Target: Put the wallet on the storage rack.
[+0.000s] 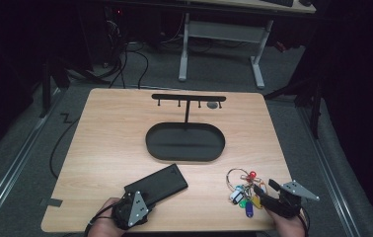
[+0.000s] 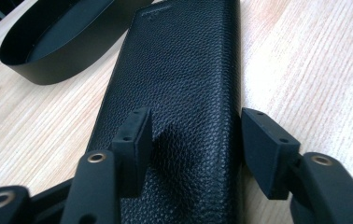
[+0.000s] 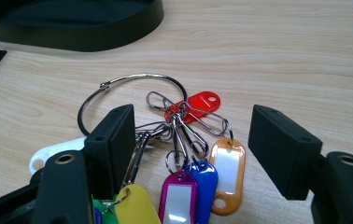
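The black leather case is lying flat on the wooden table at the 7 o'clock area of the tabletop in the high view, with its long axis running toward 2 o'clock. The left gripper is being held over the near end of the case. In the left gripper view, the left gripper is seen with its jaws spread: one pad is positioned above the grained surface of the case, and the other is standing just outside the case's edge, over the wood. No squeeze on the case is being shown, so the tool is being read as released.

The bunch of key tags is lying on the table at the 5 o'clock area, well apart from the case. The right gripper is being held just beside it, at its 3 o'clock side. In the right gripper view, the right gripper is seen with its jaws parted on either side of the bunch; the large metal ring is lying at 12 o'clock of the tags, with the red tag, the orange tag, the blue tag and the magenta tag fanned between the pads. Nothing is being grasped.

The black oval tray is standing at the centre of the table, with a T-shaped hook rack rising at its 12 o'clock side.
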The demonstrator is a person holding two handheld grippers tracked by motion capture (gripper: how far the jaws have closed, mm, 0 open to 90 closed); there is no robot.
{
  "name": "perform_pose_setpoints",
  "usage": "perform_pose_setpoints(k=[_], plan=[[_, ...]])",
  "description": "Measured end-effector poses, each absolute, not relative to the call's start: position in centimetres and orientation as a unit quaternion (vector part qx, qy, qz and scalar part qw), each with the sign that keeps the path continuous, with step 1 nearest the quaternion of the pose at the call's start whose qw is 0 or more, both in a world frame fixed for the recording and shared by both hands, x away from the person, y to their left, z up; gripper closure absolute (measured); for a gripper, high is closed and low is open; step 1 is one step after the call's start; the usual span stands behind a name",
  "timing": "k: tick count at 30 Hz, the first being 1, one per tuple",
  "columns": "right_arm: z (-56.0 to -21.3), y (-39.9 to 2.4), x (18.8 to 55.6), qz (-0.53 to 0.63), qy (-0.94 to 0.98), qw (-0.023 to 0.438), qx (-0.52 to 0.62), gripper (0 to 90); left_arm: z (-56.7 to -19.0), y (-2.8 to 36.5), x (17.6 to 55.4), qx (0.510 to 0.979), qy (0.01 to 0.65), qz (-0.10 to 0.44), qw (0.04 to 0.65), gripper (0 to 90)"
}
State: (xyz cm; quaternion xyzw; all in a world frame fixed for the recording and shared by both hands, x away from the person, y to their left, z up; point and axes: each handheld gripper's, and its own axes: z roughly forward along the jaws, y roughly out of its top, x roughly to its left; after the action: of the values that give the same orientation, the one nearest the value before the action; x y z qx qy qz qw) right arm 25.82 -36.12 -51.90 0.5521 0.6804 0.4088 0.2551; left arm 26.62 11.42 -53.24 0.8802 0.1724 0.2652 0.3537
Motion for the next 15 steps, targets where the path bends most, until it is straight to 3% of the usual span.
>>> perform_pose_setpoints(k=[15], plan=[[-51.87,-36.28,25.77,0.413,0.676,0.251,0.557,32.2,-53.29,11.55,26.33,0.880,0.147,0.271,0.361,62.3]])
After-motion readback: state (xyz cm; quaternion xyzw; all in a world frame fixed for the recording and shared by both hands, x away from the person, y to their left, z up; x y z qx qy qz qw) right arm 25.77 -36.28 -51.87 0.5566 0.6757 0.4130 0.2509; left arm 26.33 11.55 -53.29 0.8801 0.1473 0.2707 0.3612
